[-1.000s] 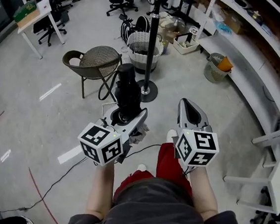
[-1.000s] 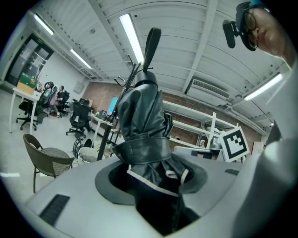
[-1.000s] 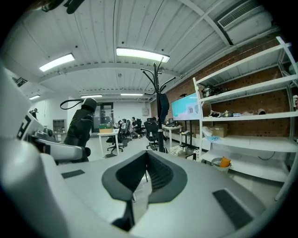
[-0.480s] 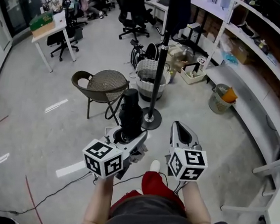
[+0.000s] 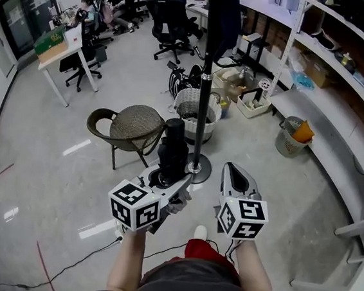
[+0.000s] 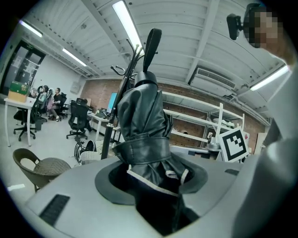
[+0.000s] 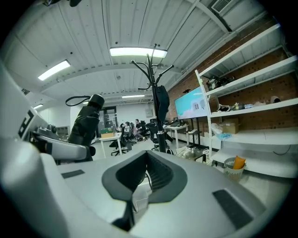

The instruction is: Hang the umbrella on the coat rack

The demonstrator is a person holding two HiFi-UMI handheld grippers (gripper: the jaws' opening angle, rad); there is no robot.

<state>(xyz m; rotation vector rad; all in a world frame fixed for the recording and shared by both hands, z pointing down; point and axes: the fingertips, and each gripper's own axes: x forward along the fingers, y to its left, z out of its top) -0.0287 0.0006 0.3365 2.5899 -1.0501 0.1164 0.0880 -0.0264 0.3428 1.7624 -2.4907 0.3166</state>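
The only print in sight is the black-and-white square markers on the cube of each gripper; the picture on the bright blue screen (image 7: pixel 192 106) by the shelves is too small to read. The left gripper (image 5: pixel 165 177) has its jaws clamped on the folded black umbrella (image 5: pixel 172 148), which stands upright out of them, just beside the black metal coat rack (image 5: pixel 204 99). Its glossy cloth is bunched and bound by a band (image 6: pixel 142 146), and a slim black end (image 6: pixel 151 44) rises from the top; the lower end is hidden down between the jaws. The right gripper (image 5: pixel 234 172) has its jaws together with nothing in them. The rack's top is cut off in the head view; the right gripper view shows its curved hooks (image 7: pixel 152 69) and a dark garment (image 7: pixel 161 104) hanging there. A woven brown chair (image 5: pixel 133 122) stands near the rack's round base (image 5: pixel 198 172).
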